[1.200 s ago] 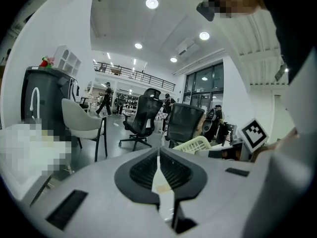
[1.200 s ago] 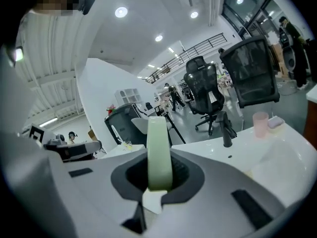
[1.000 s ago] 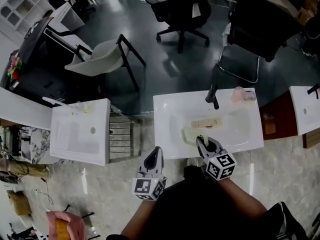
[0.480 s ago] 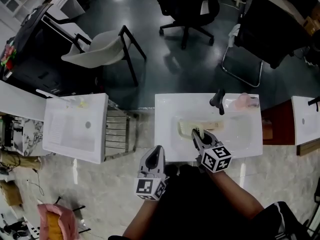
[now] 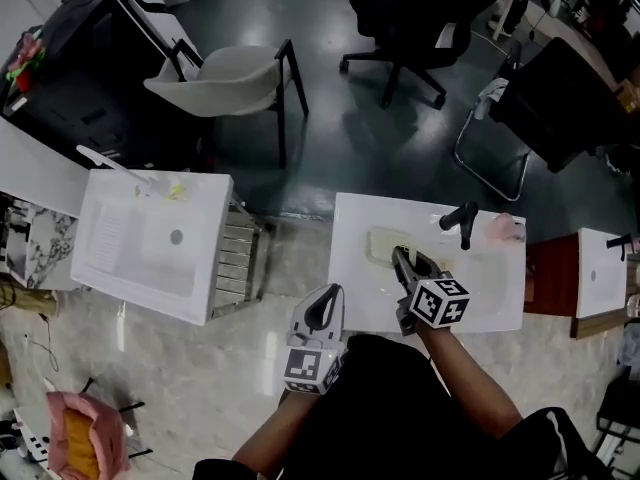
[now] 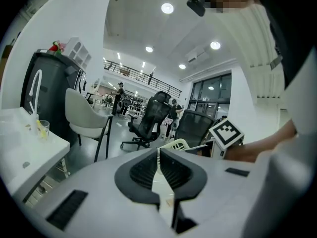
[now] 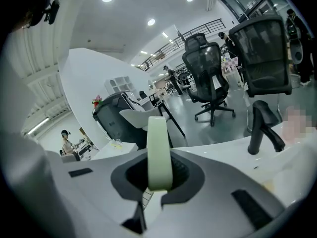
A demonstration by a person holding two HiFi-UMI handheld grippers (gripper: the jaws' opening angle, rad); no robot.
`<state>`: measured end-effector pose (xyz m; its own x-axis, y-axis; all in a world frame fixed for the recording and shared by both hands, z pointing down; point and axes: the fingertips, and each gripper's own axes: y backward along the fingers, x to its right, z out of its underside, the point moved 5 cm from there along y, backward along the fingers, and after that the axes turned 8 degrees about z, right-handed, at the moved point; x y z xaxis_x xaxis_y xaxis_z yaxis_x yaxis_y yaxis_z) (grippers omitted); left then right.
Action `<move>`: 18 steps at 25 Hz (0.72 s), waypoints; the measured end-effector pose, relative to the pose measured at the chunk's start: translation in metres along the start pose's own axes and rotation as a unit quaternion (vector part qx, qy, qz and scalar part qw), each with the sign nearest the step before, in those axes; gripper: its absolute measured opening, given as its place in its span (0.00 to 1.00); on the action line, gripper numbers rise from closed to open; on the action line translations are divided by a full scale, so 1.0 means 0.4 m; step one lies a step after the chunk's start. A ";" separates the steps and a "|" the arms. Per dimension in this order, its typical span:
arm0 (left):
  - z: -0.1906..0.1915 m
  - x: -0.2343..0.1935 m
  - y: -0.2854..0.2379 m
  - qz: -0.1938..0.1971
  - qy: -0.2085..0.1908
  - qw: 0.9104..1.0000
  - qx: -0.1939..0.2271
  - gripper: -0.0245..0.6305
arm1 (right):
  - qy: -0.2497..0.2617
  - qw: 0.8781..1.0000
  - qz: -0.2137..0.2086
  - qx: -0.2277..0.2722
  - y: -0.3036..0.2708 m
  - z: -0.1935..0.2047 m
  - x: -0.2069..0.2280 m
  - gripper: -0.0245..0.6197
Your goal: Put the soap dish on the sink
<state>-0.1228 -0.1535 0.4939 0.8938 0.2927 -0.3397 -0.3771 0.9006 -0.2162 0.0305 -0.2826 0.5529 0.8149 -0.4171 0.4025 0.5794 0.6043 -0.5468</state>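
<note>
The pale green soap dish (image 5: 383, 242) hangs over the back left part of the white sink (image 5: 500, 303), to the left of the black faucet (image 5: 461, 224). My right gripper (image 5: 400, 256) is shut on its near edge. In the right gripper view the dish (image 7: 159, 143) stands edge-on between the pads of my right gripper (image 7: 159, 182), with the faucet (image 7: 260, 125) to the right. My left gripper (image 5: 331, 298) hovers in front of the sink's left front corner, shut with nothing in it. In the left gripper view the dish (image 6: 176, 144) shows beyond the left gripper (image 6: 159, 152).
A pink item (image 5: 503, 228) lies on the sink's back right corner. A second white sink (image 5: 110, 268) stands to the left, with a slatted grey rack (image 5: 240, 258) between the two. A white chair (image 5: 235, 83) and black office chairs (image 5: 420, 18) stand behind.
My right gripper has carried the soap dish from the front of the basin toward the back left of the sink. The left gripper has shifted along with the person, still shut.
</note>
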 end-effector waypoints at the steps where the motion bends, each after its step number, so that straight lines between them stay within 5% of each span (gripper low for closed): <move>1: -0.008 -0.011 -0.001 0.002 -0.002 1.000 0.001 0.07 | 0.002 1.000 0.000 -0.005 -0.019 0.001 -0.007 0.07; 18: 0.001 -0.154 -0.087 0.039 0.021 0.999 -0.022 0.07 | -0.044 0.994 0.047 -0.089 -0.296 0.054 0.038 0.07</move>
<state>-0.1646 -0.2027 0.5228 0.8505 0.3479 -0.3945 -0.4573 0.8597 -0.2276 -0.0260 -0.3457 0.6395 0.8659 -0.2991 0.4009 0.5001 0.5050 -0.7035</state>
